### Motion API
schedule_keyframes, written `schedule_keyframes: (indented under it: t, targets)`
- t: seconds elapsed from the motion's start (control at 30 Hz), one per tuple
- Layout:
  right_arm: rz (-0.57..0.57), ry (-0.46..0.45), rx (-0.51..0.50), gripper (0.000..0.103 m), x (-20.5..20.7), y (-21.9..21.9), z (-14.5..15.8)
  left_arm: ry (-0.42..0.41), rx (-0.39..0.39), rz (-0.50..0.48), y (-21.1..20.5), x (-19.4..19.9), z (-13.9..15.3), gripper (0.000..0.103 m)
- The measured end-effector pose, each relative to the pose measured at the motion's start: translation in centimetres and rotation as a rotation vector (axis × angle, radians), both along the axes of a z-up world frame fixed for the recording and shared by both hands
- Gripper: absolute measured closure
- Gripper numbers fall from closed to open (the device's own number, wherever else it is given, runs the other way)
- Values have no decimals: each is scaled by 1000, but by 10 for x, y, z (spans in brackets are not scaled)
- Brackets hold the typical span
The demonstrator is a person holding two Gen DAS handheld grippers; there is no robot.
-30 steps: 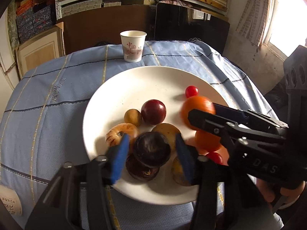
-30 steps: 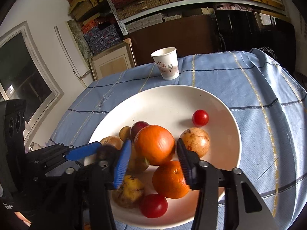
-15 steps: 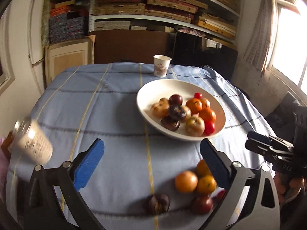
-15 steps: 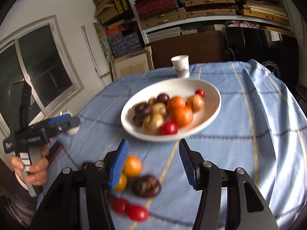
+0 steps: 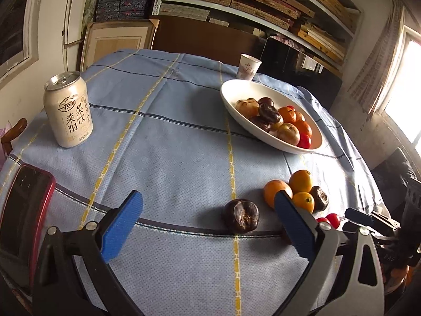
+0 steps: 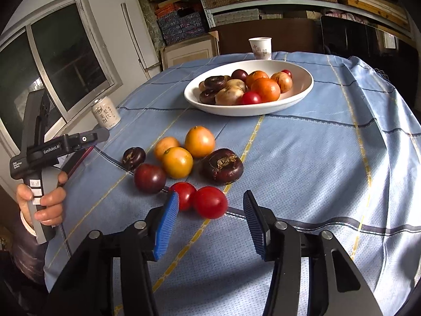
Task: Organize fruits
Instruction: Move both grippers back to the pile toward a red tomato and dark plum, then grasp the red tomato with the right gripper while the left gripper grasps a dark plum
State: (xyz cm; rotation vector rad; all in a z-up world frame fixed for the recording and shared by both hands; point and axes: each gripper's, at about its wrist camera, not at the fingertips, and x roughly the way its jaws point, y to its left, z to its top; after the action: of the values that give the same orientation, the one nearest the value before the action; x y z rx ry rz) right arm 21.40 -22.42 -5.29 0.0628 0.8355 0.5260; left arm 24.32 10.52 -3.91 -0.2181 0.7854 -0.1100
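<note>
On the blue-clothed bench below the packed shelves, my left tool gapes wide and empty while my right tool is closing, nothing pinched, toward the near red tomato, light, slick, soft-skinned, best taken gently across its middle.

Both grippers have drawn back from the bowl; left jaws now gape, right jaws closing.
</note>
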Motion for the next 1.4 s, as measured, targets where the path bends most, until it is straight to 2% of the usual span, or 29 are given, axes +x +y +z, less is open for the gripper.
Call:
schedule_keyframes:
  t: [0.13,0.47,0.73,0.9,1.1,1.3,1.33,1.37,1.4]
  targets:
    - [-6,37,-1,59,4,0,-6,12,1,-1,-2,3,-1,5]
    - [11,87,4,59,10,4,-14,2,21,-13,-7,-1,3,5]
    - [4,114,39,59,15,4,-18,3,-6,-25,-6,-3,5,5]
    - [19,138,55,71,19,5,-21,-4,-12,-21,-4,-5,7,5]
    - [-20,115,112,72,18,-8,-15,40,-1,10,0,0,-2,5]
    - [-78,83,122,72,19,-19,-9,46,122,-75,-30,2,-10,5]
    - [-81,83,120,72,20,-19,-9,55,137,-94,-36,4,-13,11]
    - [-84,80,117,72,20,-19,-9,69,151,-111,-41,6,-16,21]
    - [-86,78,116,72,19,-19,-9,85,157,-124,-44,9,-19,24]
